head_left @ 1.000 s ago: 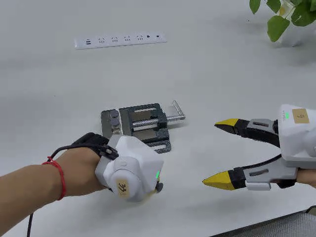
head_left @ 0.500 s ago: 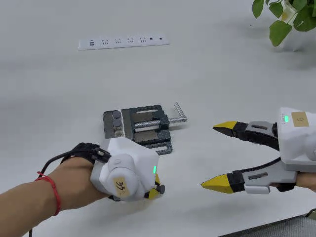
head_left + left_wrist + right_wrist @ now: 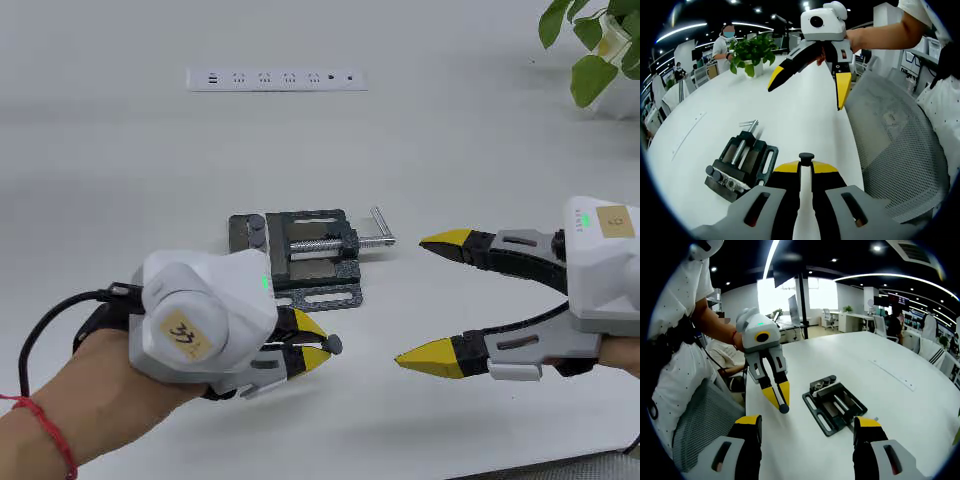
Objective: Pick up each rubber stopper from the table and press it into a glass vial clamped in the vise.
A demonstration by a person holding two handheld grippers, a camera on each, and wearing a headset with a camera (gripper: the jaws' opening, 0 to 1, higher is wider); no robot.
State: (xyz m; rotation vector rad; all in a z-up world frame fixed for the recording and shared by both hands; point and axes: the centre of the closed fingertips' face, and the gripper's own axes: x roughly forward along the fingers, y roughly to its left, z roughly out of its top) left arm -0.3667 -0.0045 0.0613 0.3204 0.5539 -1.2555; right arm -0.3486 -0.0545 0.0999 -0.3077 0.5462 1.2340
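My left gripper point(image 3: 315, 345) hovers above the table in front of the vise, shut on a small dark rubber stopper point(image 3: 333, 344) that sticks out past its yellow tips. The same stopper point(image 3: 806, 158) sits at the tip of the jaws in the left gripper view, and shows in the right gripper view point(image 3: 784, 409). The black vise point(image 3: 305, 257) lies on the white table, with small vials point(image 3: 256, 227) clamped at its left end, two with dark stoppers on them. My right gripper point(image 3: 428, 300) stands open to the right of the vise with nothing between its fingers.
A white power strip point(image 3: 276, 79) lies at the back of the table. A green plant point(image 3: 600, 40) stands at the far right corner. A grey mesh chair point(image 3: 890, 140) is beside the table's near edge. People sit in the room beyond.
My left gripper has risen from the table in front of the vise and turned to the right, now with the stopper in its tips. The right gripper has hardly moved.
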